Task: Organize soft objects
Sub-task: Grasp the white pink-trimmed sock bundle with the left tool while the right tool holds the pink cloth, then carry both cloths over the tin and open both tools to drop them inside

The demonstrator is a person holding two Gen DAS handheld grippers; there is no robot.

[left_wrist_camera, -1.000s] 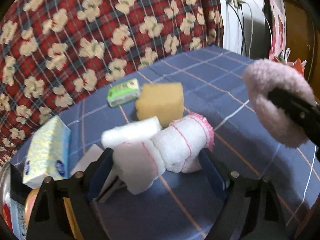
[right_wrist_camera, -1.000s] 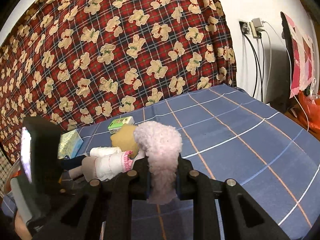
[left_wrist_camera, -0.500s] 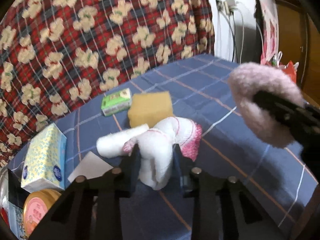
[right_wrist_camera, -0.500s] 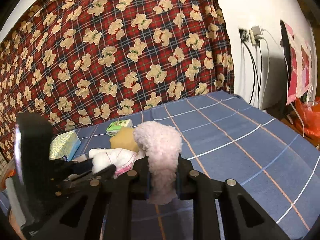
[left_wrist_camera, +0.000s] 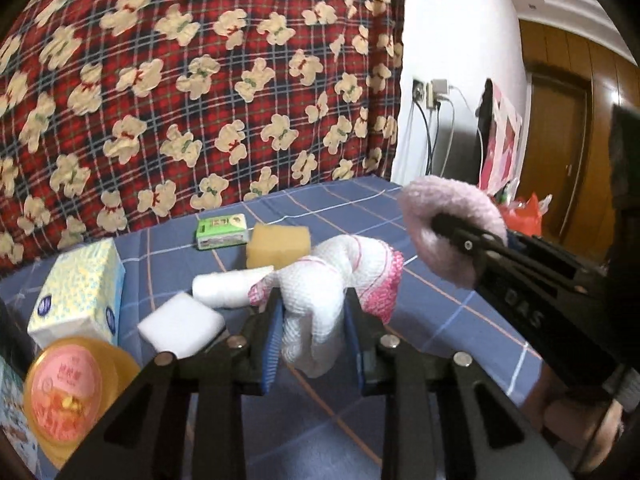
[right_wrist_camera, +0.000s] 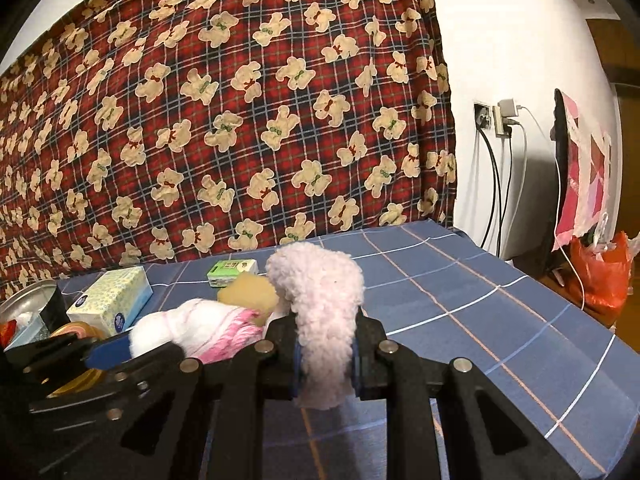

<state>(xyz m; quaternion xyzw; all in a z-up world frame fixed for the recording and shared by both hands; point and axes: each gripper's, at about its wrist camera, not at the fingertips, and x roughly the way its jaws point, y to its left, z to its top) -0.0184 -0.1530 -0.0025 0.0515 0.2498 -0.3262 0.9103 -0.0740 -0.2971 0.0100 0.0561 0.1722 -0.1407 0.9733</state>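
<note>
Both tools carry something soft, which suggests a sorting step with one item per hand. From the left wrist view, the left gripper (left_wrist_camera: 313,334) is clamped on a white knitted cloth with pink trim (left_wrist_camera: 336,276), pinched near its middle so the ends droop to either side above the blue checked tablecloth (left_wrist_camera: 452,320); a mid-body pinch probably keeps the limp fabric from slipping out. Behind it lie a white roll (left_wrist_camera: 228,288), a white foam block (left_wrist_camera: 182,326), a yellow sponge (left_wrist_camera: 278,242) and a green packet (left_wrist_camera: 221,232), grouped near one another, with a tissue box (left_wrist_camera: 78,284) and an orange-lidded tub (left_wrist_camera: 68,392) off to the left. The fluffy pink piece (left_wrist_camera: 448,228) hangs at right in the other tool. From the right wrist view, the right gripper (right_wrist_camera: 325,364) is closed on that fluffy pink piece, held upright, its pile bulging above the pads, over the open right half of the cloth, likely where it is meant to go.
</note>
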